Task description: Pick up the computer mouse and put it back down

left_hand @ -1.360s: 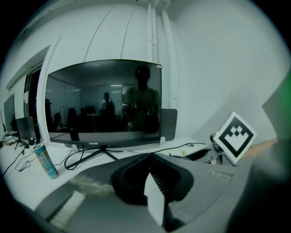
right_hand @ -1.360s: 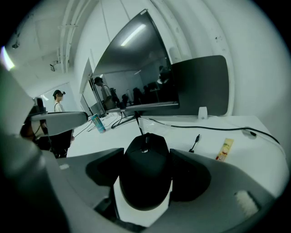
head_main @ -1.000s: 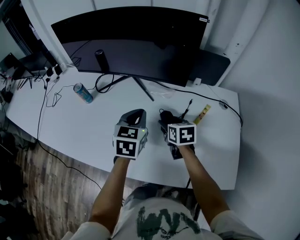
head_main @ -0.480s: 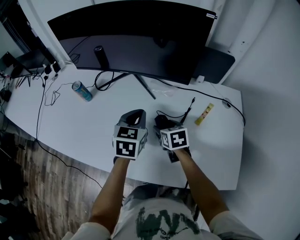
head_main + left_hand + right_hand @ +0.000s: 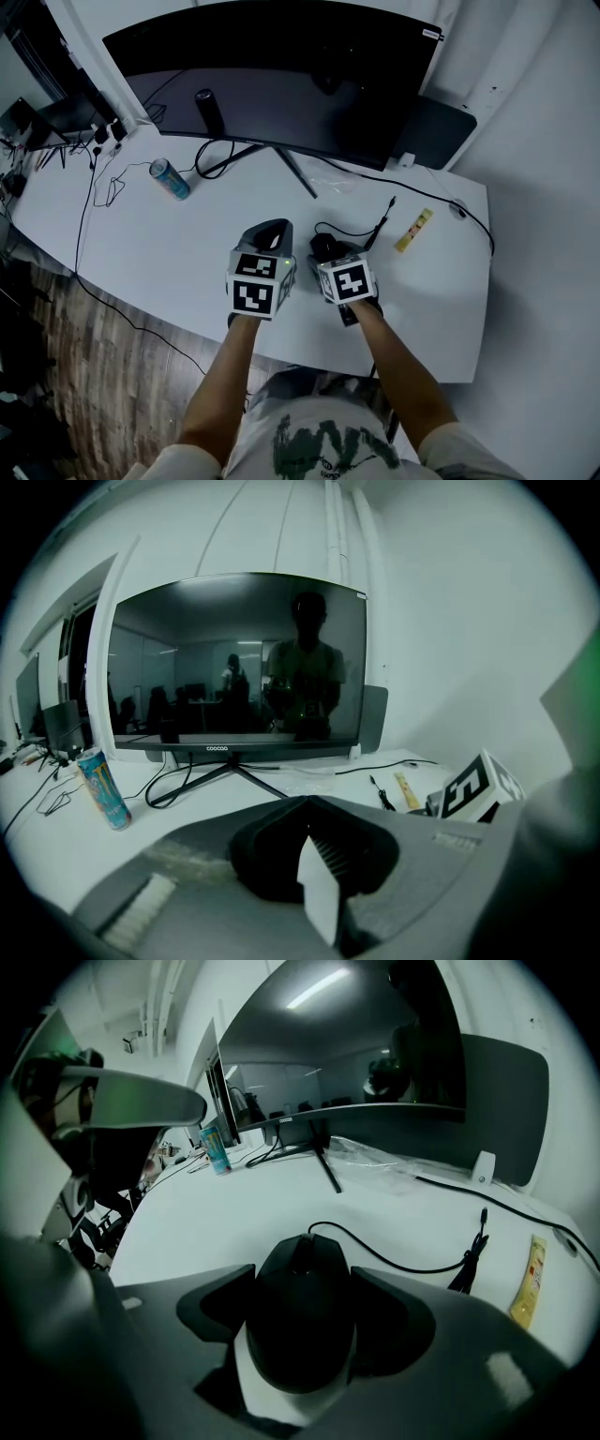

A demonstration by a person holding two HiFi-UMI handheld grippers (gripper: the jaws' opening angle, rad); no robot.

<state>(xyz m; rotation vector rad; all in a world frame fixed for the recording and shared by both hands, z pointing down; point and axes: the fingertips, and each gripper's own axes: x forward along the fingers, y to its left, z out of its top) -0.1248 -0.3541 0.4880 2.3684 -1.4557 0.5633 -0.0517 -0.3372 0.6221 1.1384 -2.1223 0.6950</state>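
The black wired computer mouse [image 5: 300,1307] lies on the white desk [image 5: 159,253], just right of centre near the front edge. My right gripper [image 5: 302,1277] stands open and tilted down over it, with one jaw on each side of the mouse and slivers of desk showing beside the mouse's rear. From the head view the mouse [image 5: 323,246] peeks out just beyond the right gripper [image 5: 330,255]. My left gripper [image 5: 273,228] hovers beside it to the left, shut with nothing in it; its jaw tips meet in the left gripper view [image 5: 306,802].
A wide curved monitor [image 5: 281,84] on a thin stand fills the back of the desk. A drink can [image 5: 170,180] lies at the left, a black cylinder [image 5: 208,111] behind it. The mouse cable [image 5: 380,220] and a yellow strip [image 5: 413,230] lie to the right.
My right gripper has sunk and shifted left towards the left gripper, rolling a little, and now straddles the mouse. The left gripper has stayed put.
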